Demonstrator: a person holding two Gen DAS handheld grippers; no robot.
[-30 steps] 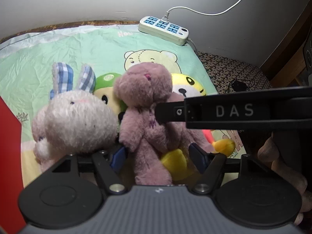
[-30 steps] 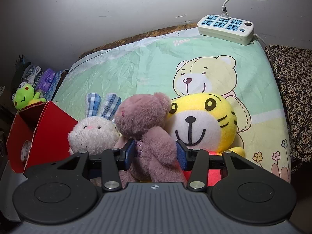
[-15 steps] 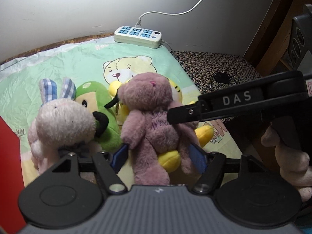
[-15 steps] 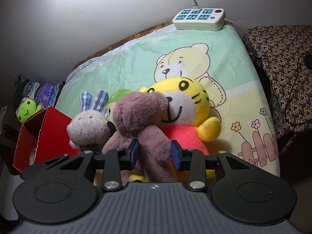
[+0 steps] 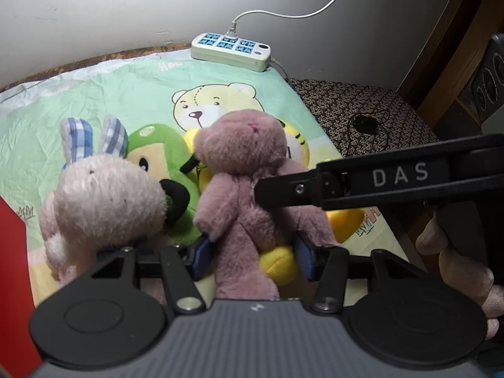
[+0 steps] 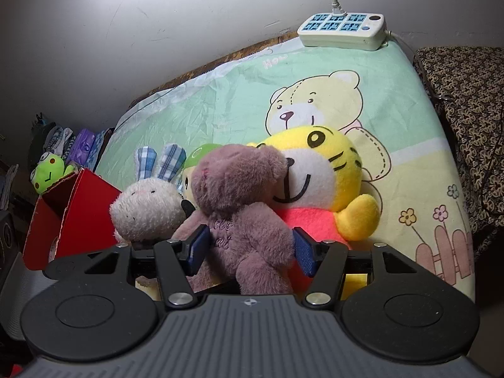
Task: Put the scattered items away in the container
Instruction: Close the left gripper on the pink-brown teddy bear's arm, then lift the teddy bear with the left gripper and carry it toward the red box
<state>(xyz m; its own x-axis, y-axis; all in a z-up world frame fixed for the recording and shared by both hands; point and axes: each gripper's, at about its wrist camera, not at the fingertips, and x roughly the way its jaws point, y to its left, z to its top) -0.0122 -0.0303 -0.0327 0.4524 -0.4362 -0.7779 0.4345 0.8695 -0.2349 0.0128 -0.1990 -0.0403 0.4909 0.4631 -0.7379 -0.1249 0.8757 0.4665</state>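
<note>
We are handing over the mauve bear point(image 5: 252, 189), upright among plush toys on the bedsheet point(image 6: 220, 94): left gripper point(image 5: 252, 252) clamps its lower body, right gripper point(image 6: 249, 249) is opening around it, so next we likely lift it to the red box point(image 6: 63, 220).

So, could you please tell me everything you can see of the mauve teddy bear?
The mauve teddy bear is shaggy plush with stitched lettering on its chest. It sits upright, leaning against the yellow tiger, with the white rabbit beside it. Both grippers straddle its lower body: the left gripper is shut on it, and the right gripper is opening around it.
</note>
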